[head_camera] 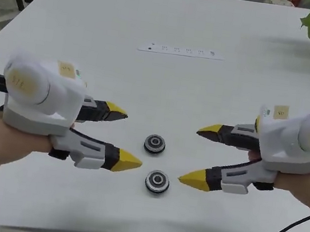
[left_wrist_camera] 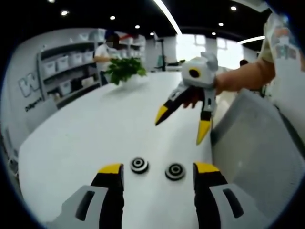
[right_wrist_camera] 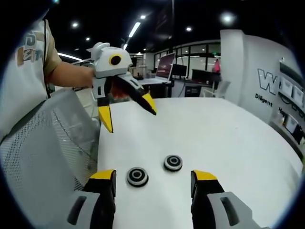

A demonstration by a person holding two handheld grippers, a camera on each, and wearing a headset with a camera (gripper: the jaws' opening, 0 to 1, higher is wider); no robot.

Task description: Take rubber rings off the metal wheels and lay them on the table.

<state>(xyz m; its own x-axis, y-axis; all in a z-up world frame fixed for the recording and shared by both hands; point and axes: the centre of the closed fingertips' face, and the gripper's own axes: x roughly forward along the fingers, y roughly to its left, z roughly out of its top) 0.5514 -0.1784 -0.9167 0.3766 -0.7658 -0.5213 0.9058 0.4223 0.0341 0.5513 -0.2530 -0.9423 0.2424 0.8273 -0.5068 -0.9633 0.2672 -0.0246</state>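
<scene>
On the left, the left gripper hovered with its jaws spread wide, holding nothing. Between the two tools, toward the near edge of the white table, the far wheel and the near wheel lay flat, just apart. They were small silvery discs, each apparently wearing its black rubber ring. No loose ring lay about, so I judged both were left to pull. The right gripper hung equally wide and empty.
</scene>
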